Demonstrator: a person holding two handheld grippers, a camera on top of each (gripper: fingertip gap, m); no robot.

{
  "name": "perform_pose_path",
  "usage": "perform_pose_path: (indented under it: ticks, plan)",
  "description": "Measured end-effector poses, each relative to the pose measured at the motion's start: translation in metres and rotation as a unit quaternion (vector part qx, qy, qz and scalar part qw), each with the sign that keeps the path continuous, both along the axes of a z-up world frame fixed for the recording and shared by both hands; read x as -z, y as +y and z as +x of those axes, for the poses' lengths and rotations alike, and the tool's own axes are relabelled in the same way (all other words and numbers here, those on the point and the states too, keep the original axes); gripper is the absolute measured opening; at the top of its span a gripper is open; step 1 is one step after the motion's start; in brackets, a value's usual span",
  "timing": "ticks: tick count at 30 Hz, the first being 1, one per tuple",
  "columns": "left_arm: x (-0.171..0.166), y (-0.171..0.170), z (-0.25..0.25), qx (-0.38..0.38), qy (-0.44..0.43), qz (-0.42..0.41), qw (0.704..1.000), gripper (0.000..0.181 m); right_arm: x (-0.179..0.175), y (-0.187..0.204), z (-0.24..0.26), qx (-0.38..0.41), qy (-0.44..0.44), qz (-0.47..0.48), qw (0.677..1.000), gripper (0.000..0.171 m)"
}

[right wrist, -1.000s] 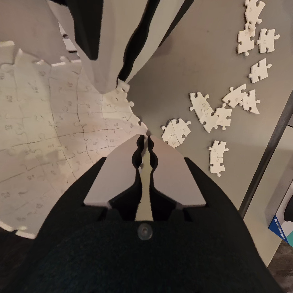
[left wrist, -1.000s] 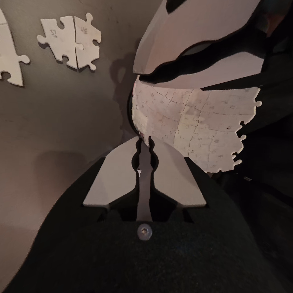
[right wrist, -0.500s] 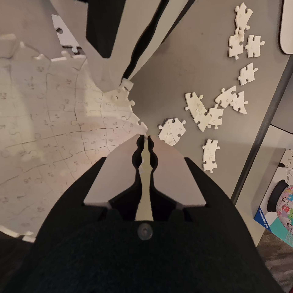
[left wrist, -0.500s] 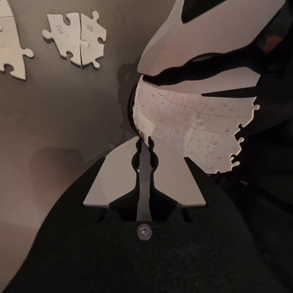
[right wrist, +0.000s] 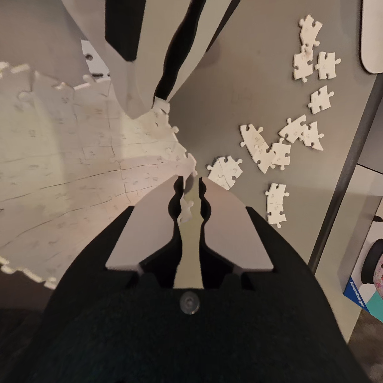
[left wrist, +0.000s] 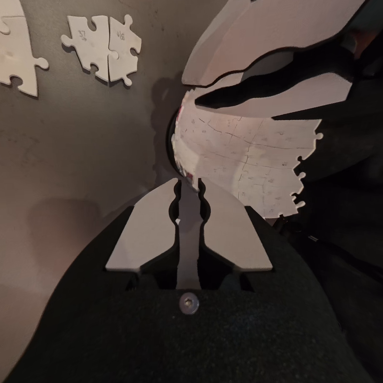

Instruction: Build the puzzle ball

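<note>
Pale grey plastic tips of the left gripper [left wrist: 188,182] stand slightly parted, wider than half a second ago. The rim of the curved white shell of joined puzzle pieces [left wrist: 238,155] slants through the gap, with bare space on its left side. It looks released rather than pinched.

The right gripper [right wrist: 190,180] has eased open the same way. One small white puzzle piece [right wrist: 185,209] shows in its gap against the left-hand finger, clear of the other; whether it belongs to the shell's edge or lies loose, I cannot tell.

Just beyond both sets of tips, the half-built ball appears to sit against a dark ring-shaped stand [left wrist: 169,134], so letting go should not drop it. I judge a piece has just been pressed home at this rim and both tools are backing off.

Farther out on the matt grey tabletop [right wrist: 217,83], loose white pieces wait, the nearest a joined pair [right wrist: 224,172] right beside the right tips. Much of the sphere remains unbuilt, and fetching that pair seems the natural next step.
</note>
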State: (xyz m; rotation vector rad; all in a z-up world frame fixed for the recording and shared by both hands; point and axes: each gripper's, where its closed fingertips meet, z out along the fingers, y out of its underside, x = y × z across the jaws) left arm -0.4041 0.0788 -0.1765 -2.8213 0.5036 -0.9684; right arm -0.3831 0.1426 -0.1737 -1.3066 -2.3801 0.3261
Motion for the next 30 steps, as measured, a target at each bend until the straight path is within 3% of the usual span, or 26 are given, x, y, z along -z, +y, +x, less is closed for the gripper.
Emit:
perform_pose_path:
  ticks: [9,11,13,19,30]
  plan:
    - [-0.052,0.008,-0.010,-0.015,-0.122,0.098,0.988,0.020,-0.033,-0.022,-0.007,-0.070,0.085,-0.020,0.994,0.000]
    - [-0.046,0.017,-0.023,-0.035,-0.115,0.125,0.985,0.018,-0.034,-0.037,-0.005,-0.114,0.081,-0.027,0.990,0.000]
    - [-0.028,0.023,-0.031,-0.041,-0.095,0.138,0.985,0.004,-0.028,-0.048,-0.005,-0.153,0.060,-0.028,0.986,0.000]
    - [0.023,0.018,-0.015,0.028,-0.076,0.103,0.991,0.000,-0.003,-0.045,-0.014,-0.179,0.009,-0.014,0.984,0.000]
    - [0.033,0.018,-0.001,0.057,-0.092,0.092,0.990,0.000,0.011,-0.047,-0.026,-0.176,0.009,0.011,0.984,0.000]
